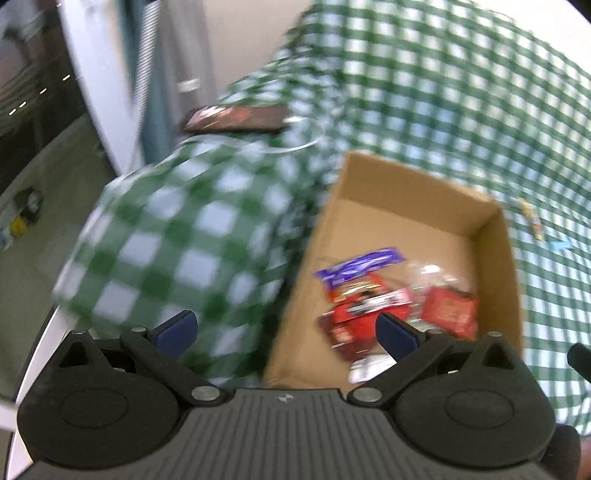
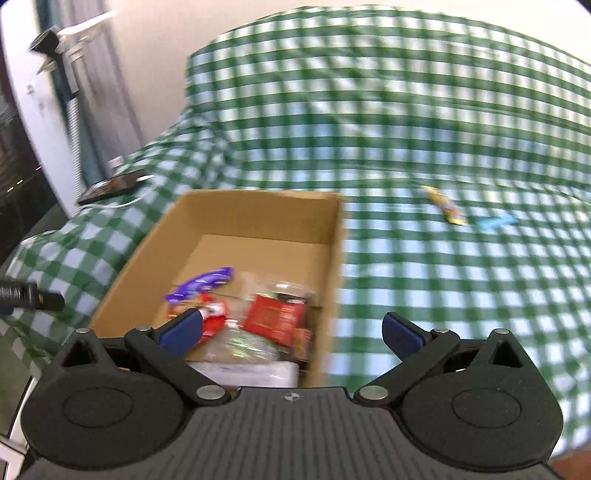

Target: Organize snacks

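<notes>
An open cardboard box sits on a green-and-white checked cloth. Inside lie several snack packets: a purple one, red ones and clear wrappers. My left gripper is open above the box's near left wall, nothing between its blue pads. My right gripper is open over the box's near right corner, also empty. A yellow packet and a light blue packet lie on the cloth to the right of the box. Both views are motion-blurred.
A dark flat package rests on the cloth-covered arm at the left, with a white cable beside it. The checked cloth rises into a backrest behind. A white wall and floor lie to the left.
</notes>
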### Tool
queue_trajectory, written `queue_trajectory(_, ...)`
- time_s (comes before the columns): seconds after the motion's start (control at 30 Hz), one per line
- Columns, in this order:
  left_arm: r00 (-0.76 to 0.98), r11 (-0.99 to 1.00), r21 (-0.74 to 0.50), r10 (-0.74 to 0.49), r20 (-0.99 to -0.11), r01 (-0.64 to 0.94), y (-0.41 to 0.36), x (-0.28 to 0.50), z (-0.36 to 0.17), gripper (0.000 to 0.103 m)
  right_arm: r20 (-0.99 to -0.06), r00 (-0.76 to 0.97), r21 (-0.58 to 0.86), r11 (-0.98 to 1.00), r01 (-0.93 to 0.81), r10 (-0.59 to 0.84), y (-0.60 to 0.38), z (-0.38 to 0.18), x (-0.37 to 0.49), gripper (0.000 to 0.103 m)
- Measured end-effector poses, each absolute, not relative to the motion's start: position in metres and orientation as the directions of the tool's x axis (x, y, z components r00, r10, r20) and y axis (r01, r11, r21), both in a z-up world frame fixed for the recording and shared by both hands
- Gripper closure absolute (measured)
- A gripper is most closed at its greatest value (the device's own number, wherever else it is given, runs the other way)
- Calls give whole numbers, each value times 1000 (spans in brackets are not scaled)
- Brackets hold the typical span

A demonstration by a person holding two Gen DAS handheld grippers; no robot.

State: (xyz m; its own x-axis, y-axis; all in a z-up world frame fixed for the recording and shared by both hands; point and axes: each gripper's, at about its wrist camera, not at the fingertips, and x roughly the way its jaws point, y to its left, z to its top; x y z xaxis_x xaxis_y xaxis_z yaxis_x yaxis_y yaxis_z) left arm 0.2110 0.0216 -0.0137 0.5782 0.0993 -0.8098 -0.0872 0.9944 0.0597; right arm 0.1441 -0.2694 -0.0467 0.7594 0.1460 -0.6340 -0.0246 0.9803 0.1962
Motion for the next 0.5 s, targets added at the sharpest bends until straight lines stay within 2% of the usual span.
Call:
queue_trajectory(0.17,625,996,39,-18,-781,76,-68,247,10,0,-586,811,186,975,123,10,-344,-42,134,0)
queue_trajectory(0.3,590,981,-30,-141,-795,194,-160,306,16,0,-540,832,178,950,259,-126,-415,-43,160,0)
queue_trajectory(0.4,566,970,-56,-185,-804,239,-233,360,1,0,-532,818,205,904,376,-219,-467,-60,204,0)
queue_trajectory(0.5,562,962,-78,-217,-798,262,-304,422,-35,0,-548,786,243,845,477,-286,-511,-96,261,0)
